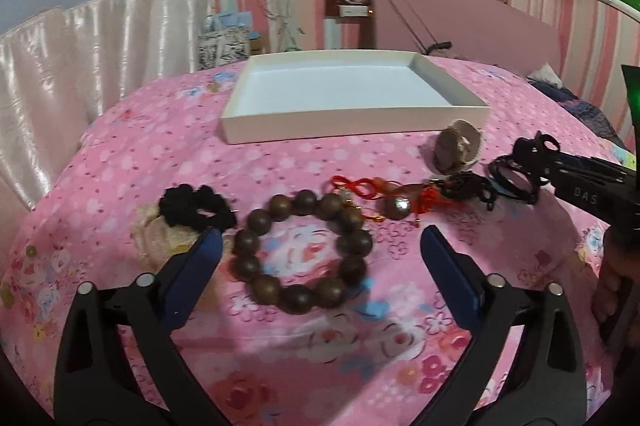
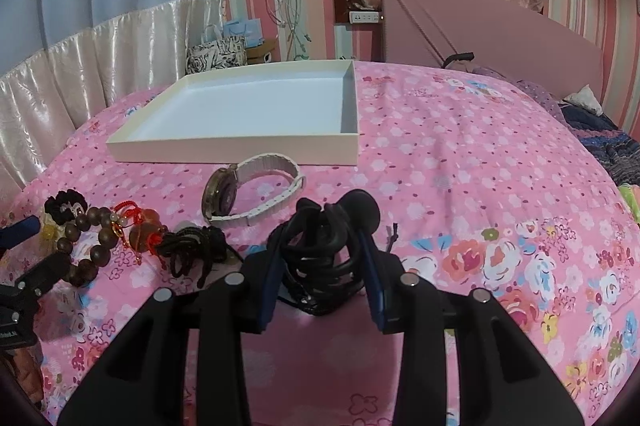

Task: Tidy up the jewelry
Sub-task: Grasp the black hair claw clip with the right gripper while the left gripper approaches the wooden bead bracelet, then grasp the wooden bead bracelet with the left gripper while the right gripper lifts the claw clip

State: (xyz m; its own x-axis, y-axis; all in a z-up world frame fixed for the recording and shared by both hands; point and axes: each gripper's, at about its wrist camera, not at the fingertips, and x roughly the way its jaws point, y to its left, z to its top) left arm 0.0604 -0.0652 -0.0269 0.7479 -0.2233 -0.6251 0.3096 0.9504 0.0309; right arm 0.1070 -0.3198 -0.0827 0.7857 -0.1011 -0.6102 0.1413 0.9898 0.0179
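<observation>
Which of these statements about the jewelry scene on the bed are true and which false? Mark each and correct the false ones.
1. The white tray already holds the watch. False: the tray is empty; the watch lies on the bedspread in front of it.
2. The right gripper is closed on a bundle of black bracelets. True.
3. The left gripper grips the wooden bead bracelet. False: its fingers stand open on either side of it.
4. A black scrunchie lies left of the bead bracelet. True.

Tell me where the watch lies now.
The watch lies on the pink bedspread, just before the white tray, beyond the right gripper.
</observation>
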